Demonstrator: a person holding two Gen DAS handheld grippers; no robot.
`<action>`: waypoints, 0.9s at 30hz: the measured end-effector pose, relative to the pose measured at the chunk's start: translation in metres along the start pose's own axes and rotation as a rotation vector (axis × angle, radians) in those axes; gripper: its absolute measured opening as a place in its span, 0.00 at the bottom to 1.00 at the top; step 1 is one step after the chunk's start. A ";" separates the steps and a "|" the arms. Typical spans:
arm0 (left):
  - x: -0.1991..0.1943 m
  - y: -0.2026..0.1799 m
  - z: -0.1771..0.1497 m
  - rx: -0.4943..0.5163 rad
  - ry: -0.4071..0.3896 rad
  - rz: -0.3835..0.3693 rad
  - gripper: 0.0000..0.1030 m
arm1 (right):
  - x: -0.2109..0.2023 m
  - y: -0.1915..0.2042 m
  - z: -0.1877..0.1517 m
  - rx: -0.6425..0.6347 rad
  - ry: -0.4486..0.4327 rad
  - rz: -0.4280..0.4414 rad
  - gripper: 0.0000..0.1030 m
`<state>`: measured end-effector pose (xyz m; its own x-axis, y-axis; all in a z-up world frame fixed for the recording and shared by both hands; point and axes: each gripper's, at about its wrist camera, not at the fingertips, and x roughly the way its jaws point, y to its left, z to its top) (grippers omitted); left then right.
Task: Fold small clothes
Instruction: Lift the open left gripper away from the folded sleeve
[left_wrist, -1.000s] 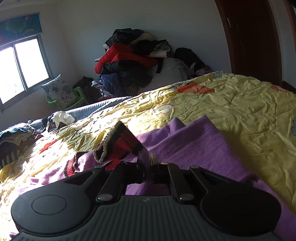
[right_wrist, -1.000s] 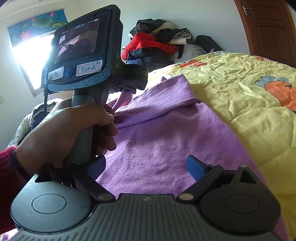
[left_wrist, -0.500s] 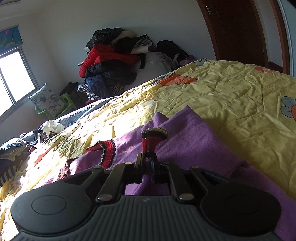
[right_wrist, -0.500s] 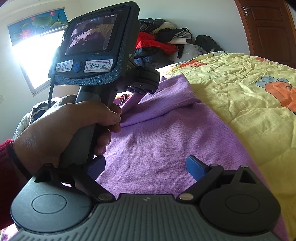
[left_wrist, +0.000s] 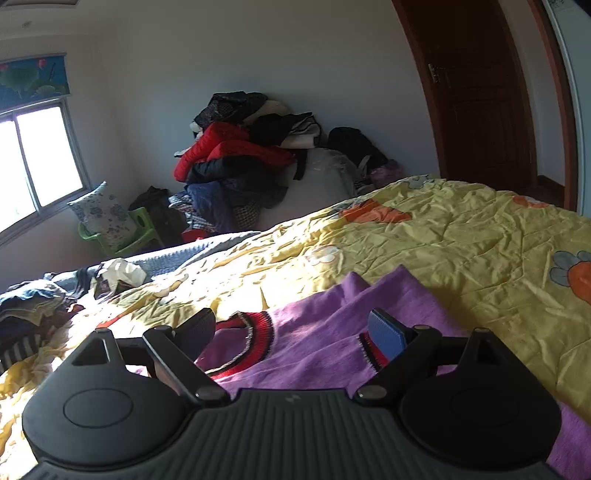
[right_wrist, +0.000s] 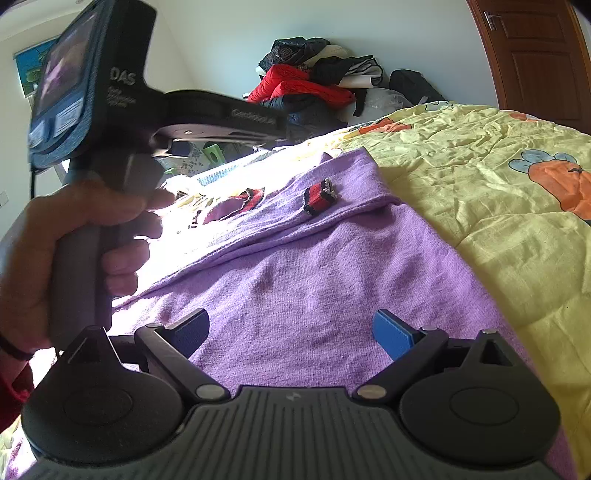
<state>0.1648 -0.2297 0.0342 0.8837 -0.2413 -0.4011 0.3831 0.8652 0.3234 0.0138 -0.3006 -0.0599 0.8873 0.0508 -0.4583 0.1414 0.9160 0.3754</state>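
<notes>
A small purple sweater with red-and-black ribbed trim lies flat on the yellow bedspread. Its sleeve is folded across the body, and the red cuff rests on the purple cloth near the collar. My left gripper is open and empty just above the sweater, with the collar between its fingers and the cuff by the right finger. In the right wrist view the left gripper's body hangs above the sweater, held by a hand. My right gripper is open and empty over the sweater's lower part.
A pile of jackets and clothes stands against the far wall. A green chair with a pillow is under the window. Loose clothes lie at the bed's left edge. A brown door is at the right.
My left gripper carried the sleeve cuff across the sweater, then opened and let it go; the cuff now lies on the body. The left gripper has lifted. The right gripper stayed open and still.
</notes>
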 end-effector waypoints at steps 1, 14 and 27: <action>-0.004 0.006 -0.005 0.001 0.017 0.022 0.88 | 0.000 0.000 0.000 0.000 0.000 0.000 0.91; -0.073 0.108 -0.123 -0.099 0.182 0.247 0.89 | 0.001 0.001 0.000 -0.011 0.005 -0.006 0.92; -0.059 0.175 -0.155 -0.284 0.268 0.151 0.89 | 0.003 0.006 0.001 -0.037 0.017 -0.021 0.94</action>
<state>0.1377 0.0039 -0.0187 0.8087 -0.0124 -0.5881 0.1321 0.9781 0.1611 0.0173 -0.2955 -0.0585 0.8765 0.0383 -0.4798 0.1429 0.9311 0.3355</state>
